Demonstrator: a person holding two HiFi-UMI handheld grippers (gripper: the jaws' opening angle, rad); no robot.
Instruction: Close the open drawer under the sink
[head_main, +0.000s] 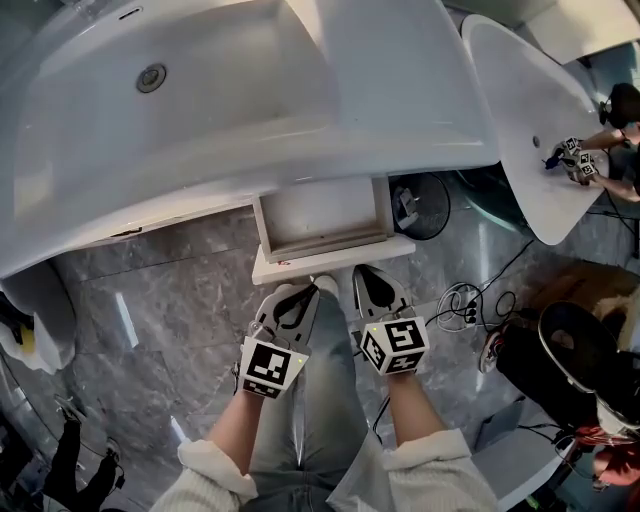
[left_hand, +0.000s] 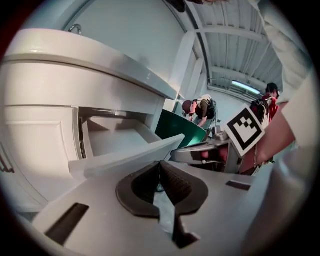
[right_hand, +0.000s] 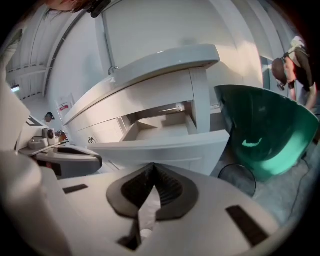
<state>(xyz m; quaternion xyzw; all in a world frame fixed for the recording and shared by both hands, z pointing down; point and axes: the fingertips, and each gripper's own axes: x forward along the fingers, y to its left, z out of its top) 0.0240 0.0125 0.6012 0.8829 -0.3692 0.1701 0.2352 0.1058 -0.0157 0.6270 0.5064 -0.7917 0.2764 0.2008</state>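
1. The left hand-held gripper (head_main: 315, 288) and right hand-held gripper (head_main: 363, 273) are sitting side by side over the person's knees. Both are pointing at the drawer front.
2. The left gripper view is showing the left hand-held gripper (left_hand: 160, 163) with its jaws pressed together and nothing between them. It is the same for the right hand-held gripper (right_hand: 153, 165) in its own view.
3. Both tips are sitting just at the drawer (head_main: 330, 262) front edge. I cannot tell whether they are touching it.
4. The drawer (right_hand: 165, 145) is standing pulled out from the cabinet under the sink (head_main: 150, 140). Its inside is looking bare, and it is hanging above the grey floor (head_main: 150, 300).
5. Progress: the closing is not done and the drawer is sticking fully out. The approach is looking finished, and the whole push inward is what is left.
6. Farther right, a second basin (head_main: 520, 130) is standing apart and is not part of the task.
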